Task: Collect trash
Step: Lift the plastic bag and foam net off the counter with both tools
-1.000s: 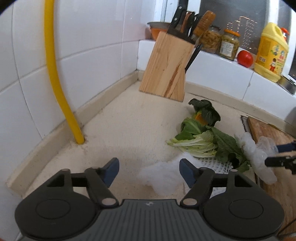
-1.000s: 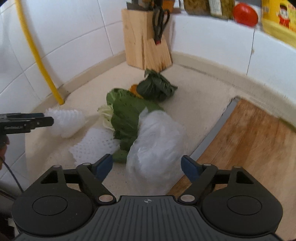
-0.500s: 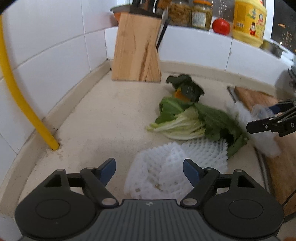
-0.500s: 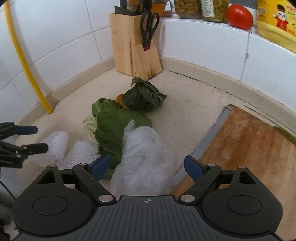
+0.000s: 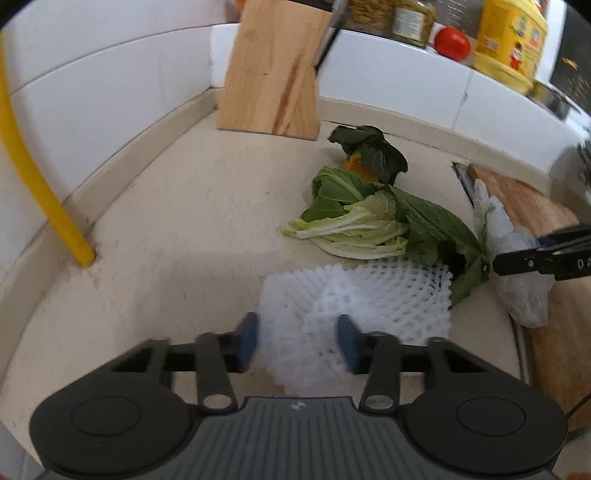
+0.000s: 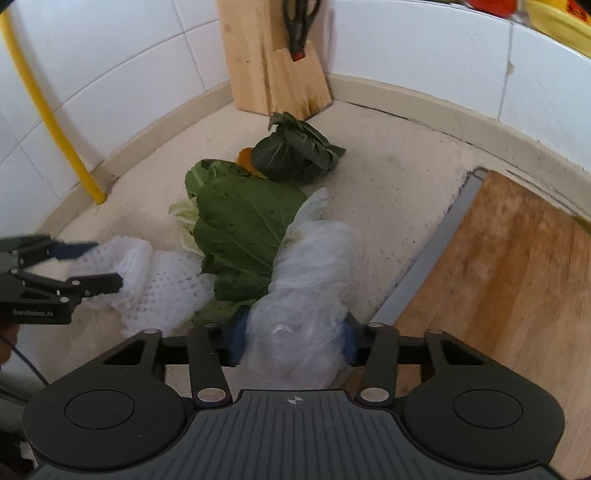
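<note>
My left gripper (image 5: 297, 341) is angled down at the counter with its jaws closing; the white foam net (image 5: 354, 295) sits between the blue pads (image 5: 246, 341), and from the right wrist view they look to be pinching its near fold already, so I read it as clamped on the net. My right gripper (image 6: 291, 338) is likewise tipped down, jaws closing, and the crumpled clear plastic bag (image 6: 306, 280) fills the gap from pad to pad; both pads press into the plastic, so that one is gripping the bag.

Moving outward from the left gripper: the foam net lies flat on the speckled beige counter (image 5: 177, 229), its far edge touching the pile of vegetable scraps (image 5: 373, 221); pale cabbage stalks and broad green leaves lie there, with a darker bunched leaf (image 5: 373, 153) and a bit of orange peel (image 5: 355, 164) just behind. The plastic bag lies to the right of the leaves, touching them, its far end against the edge of the wooden chopping board (image 6: 509, 258); a grey metal strip (image 6: 432, 251) runs along that board's left side.

Further back, a wooden knife block (image 5: 269, 74) stands in the tiled corner, with scissors (image 6: 299, 26) slotted in its side; a yellow pipe (image 5: 40, 192) runs down the left wall into the counter. On the ledge behind I can see a tomato (image 5: 452, 43), a jar (image 5: 412, 18) and a yellow bottle (image 5: 511, 40).
</note>
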